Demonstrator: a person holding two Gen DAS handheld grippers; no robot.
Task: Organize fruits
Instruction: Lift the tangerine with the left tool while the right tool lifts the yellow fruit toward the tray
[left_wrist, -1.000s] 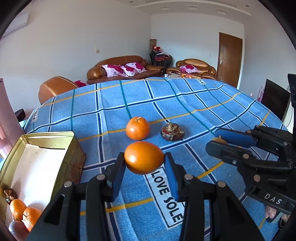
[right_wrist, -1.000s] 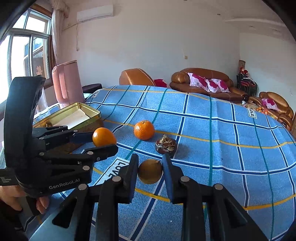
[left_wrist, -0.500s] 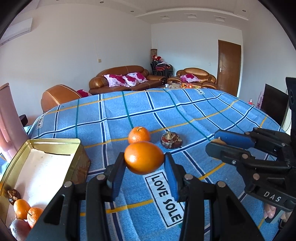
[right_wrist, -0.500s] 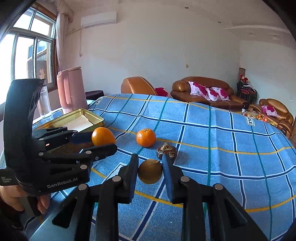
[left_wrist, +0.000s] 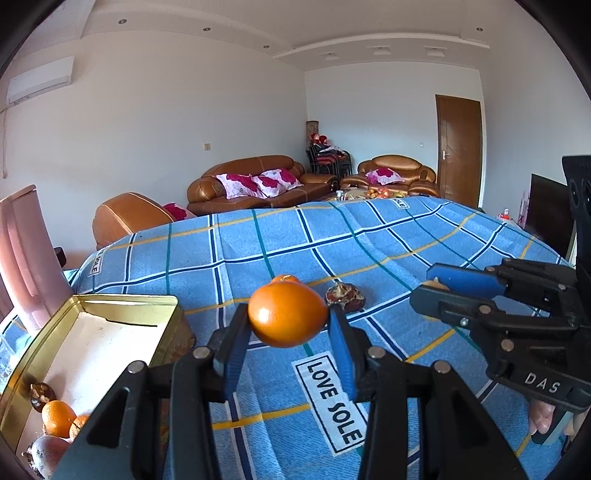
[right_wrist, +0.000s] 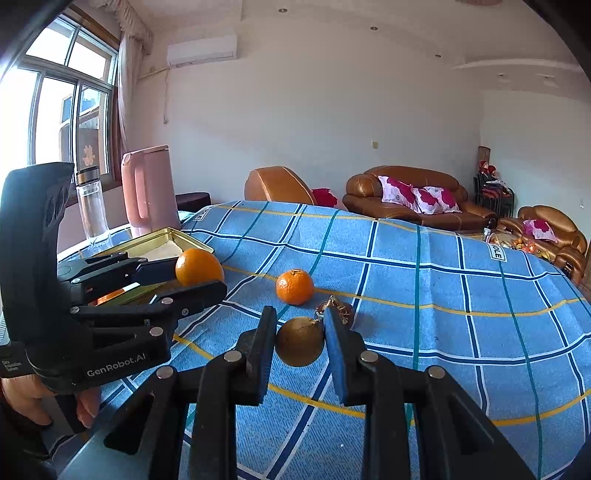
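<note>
Left tongs clamped on an orange, held clear above the blue checked cloth covering the worktop. Right tongs clamped on a brown round fruit, also lifted off the cloth. On the cloth beyond them: a smaller orange, with a dark, dried-looking fruit just beside it. Gold tin stands at the left edge of the worktop, open; several fruits lie in its near corner, the rest of its pale bottom is bare. Pink jug stands behind the tin.
</note>
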